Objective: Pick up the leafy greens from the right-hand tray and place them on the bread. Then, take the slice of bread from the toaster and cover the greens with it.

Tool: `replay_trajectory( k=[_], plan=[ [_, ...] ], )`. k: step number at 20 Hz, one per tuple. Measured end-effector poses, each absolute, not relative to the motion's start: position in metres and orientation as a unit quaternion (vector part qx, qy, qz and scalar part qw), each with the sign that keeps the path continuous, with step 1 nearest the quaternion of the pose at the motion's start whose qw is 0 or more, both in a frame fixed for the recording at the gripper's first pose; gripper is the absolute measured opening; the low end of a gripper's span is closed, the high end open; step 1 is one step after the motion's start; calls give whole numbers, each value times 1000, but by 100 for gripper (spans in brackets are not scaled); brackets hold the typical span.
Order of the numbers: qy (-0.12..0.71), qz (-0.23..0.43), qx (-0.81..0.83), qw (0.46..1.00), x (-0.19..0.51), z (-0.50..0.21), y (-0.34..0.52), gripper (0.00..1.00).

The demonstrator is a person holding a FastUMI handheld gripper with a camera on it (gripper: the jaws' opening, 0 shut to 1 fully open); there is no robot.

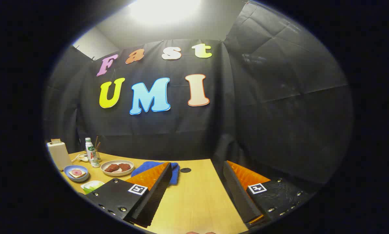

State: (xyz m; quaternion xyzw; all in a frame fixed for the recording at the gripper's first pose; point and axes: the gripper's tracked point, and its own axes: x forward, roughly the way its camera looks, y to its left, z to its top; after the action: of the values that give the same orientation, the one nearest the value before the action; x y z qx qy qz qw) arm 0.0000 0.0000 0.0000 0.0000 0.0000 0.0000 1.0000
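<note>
Well off to the left of my gripper (197, 195), spread and empty, lie the leafy greens (93, 186) on the counter (194, 201).

Pale toaster (59, 155) with bread slice (55, 141) upright; leafy greens (93, 186) on white tray (85, 186).

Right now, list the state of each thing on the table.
tool: open, nothing between its fingers, raised over bare table
toaster: upright, bread slice poking out of the top
blue bowl: holds bread with a pink slice on it
plate: holds two dark patties
white tray: holds greens
bottle: upright, capped
blue cloth: crumpled
</note>
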Motion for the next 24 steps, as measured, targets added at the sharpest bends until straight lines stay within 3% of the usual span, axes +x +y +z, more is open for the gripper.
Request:
replay_trajectory(
  k=[11, 24],
  plan=[
    [18, 52, -14, 998, -40, 20, 130, 97],
    [116, 119, -20, 986, -40, -36, 220, 97]
  ],
)
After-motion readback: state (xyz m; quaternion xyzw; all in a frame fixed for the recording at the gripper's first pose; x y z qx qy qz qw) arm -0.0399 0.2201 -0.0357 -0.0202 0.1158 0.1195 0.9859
